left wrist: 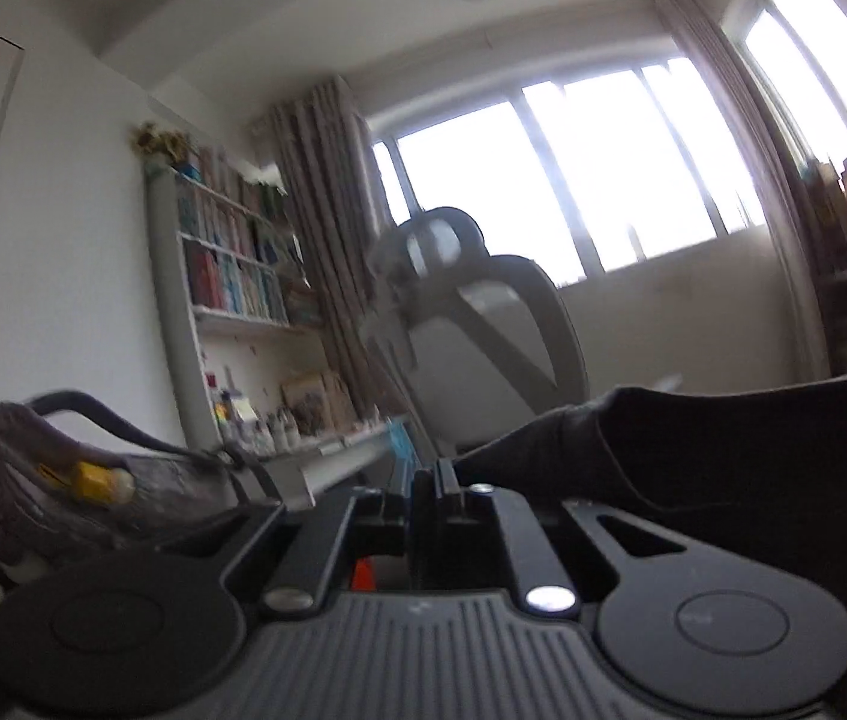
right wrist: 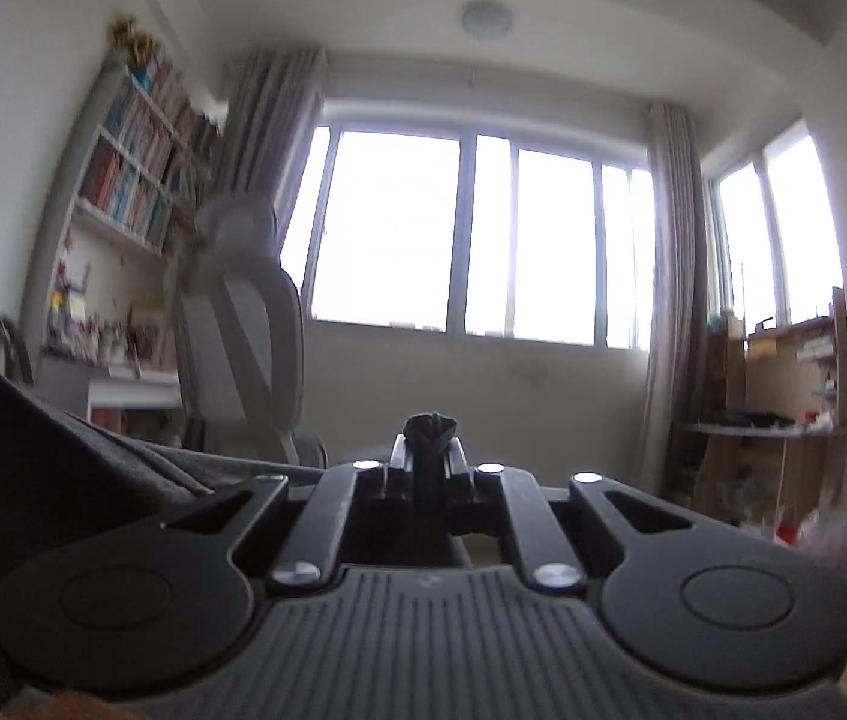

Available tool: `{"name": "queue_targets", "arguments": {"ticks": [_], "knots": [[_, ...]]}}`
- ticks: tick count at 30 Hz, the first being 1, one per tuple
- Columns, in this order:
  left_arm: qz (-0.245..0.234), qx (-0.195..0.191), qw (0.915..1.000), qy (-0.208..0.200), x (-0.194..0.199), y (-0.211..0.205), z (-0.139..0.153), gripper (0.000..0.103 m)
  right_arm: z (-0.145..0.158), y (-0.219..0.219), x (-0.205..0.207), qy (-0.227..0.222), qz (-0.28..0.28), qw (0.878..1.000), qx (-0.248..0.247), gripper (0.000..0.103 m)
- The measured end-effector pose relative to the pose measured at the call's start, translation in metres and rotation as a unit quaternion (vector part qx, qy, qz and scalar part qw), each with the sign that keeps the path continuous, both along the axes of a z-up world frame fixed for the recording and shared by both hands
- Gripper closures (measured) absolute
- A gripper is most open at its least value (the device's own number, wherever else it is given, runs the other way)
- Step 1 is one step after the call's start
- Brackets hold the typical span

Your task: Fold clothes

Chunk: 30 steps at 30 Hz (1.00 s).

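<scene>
Window-lit room | left claw (left wrist: 423, 474) clenched beside dark garment (left wrist: 723, 456) edge | right claw (right wrist: 428, 450) pinching its bunched fabric

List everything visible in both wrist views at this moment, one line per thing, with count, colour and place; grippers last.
dark garment: one, dark grey, stretched between the two grippers, low in both views
office chair: one, grey-white, before the window
bookshelf: one, white, with many-coloured books, on the left wall
curtains: two, grey-brown, either side of the main window
windows: a main one on the far wall and a side one to the right, bright white
ceiling lamp: one, white, round
wooden shelf: one, brown, right-hand corner
bag: one, brownish with a dark strap, left of the left gripper
left gripper: black, shut; garment edge beside it
right gripper: black, shut on a bunch of the dark garment
</scene>
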<state>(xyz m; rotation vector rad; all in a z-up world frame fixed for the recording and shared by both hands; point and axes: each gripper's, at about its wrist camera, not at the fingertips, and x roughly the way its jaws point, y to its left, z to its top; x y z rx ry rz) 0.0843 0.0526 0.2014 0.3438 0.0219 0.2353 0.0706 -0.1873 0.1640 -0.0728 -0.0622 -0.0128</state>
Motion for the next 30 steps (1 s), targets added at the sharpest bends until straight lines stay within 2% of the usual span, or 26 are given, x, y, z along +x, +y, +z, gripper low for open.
{"name": "queue_targets", "arguments": {"ticks": [3, 4, 5, 7, 9, 11, 13, 15, 17, 18, 19, 20, 22, 23, 25, 27, 28, 30], "knots": [[0.002, 0.017, 0.9956, 0.092, 0.066, 0.000, -0.063, 0.096, -0.053, -0.006, 0.066, 0.095, -0.011, 0.995, 0.008, 0.093], [0.005, 0.002, 0.9922, 0.125, 0.081, 0.005, -0.080, 0.096, -0.068, -0.007, 0.082, 0.122, -0.011, 0.992, 0.006, 0.093], [0.011, -0.018, 0.9879, 0.154, 0.094, 0.012, -0.094, 0.100, -0.082, -0.005, 0.096, 0.142, -0.012, 0.990, -0.006, 0.093], [0.016, -0.030, 0.9813, 0.189, 0.110, 0.022, -0.112, 0.103, -0.103, 0.004, 0.117, 0.163, -0.011, 0.986, -0.045, 0.093], [0.014, -0.035, 0.9754, 0.217, 0.119, 0.031, -0.124, 0.100, -0.117, 0.009, 0.135, 0.180, -0.011, 0.981, -0.073, 0.093], [-0.012, -0.067, 0.9625, 0.263, 0.121, 0.041, -0.134, 0.098, -0.125, 0.009, 0.151, 0.200, -0.015, 0.976, -0.088, 0.093], [-0.042, -0.101, 0.9468, 0.303, 0.113, 0.048, -0.145, 0.087, -0.128, 0.006, 0.164, 0.221, -0.009, 0.970, -0.097, 0.093], [-0.059, -0.116, 0.9372, 0.324, 0.101, 0.054, -0.155, 0.054, -0.122, 0.001, 0.166, 0.237, 0.004, 0.967, -0.094, 0.093], [-0.074, -0.133, 0.9271, 0.343, 0.089, 0.060, -0.164, 0.041, -0.116, -0.007, 0.161, 0.245, 0.013, 0.966, -0.085, 0.079], [-0.084, -0.152, 0.9193, 0.353, 0.086, 0.065, -0.165, 0.039, -0.114, -0.013, 0.157, 0.248, 0.015, 0.965, -0.079, 0.067], [-0.093, -0.173, 0.9106, 0.363, 0.083, 0.071, -0.167, 0.039, -0.112, -0.018, 0.153, 0.251, 0.018, 0.965, -0.074, 0.059], [-0.100, -0.192, 0.9031, 0.371, 0.082, 0.074, -0.169, 0.035, -0.108, -0.024, 0.148, 0.255, 0.026, 0.964, -0.069, 0.058], [-0.107, -0.209, 0.8959, 0.377, 0.086, 0.077, -0.172, 0.025, -0.103, -0.035, 0.133, 0.263, 0.056, 0.961, -0.063, 0.051], [-0.104, -0.205, 0.8976, 0.376, 0.087, 0.076, -0.175, 0.023, -0.101, -0.039, 0.127, 0.266, 0.070, 0.959, -0.067, 0.048], [-0.098, -0.197, 0.8990, 0.379, 0.088, 0.073, -0.181, 0.026, -0.099, -0.046, 0.111, 0.271, 0.102, 0.954, -0.080, 0.043], [-0.093, -0.201, 0.9000, 0.376, 0.088, 0.070, -0.186, 0.042, -0.100, -0.051, 0.095, 0.285, 0.144, 0.943, -0.089, 0.043], [-0.094, -0.200, 0.9012, 0.373, 0.088, 0.068, -0.187, 0.045, -0.102, -0.052, 0.088, 0.293, 0.164, 0.937, -0.093, 0.041], [-0.112, -0.202, 0.9014, 0.367, 0.085, 0.064, -0.186, 0.088, -0.110, -0.050, 0.077, 0.309, 0.194, 0.926, -0.100, 0.040]]}}
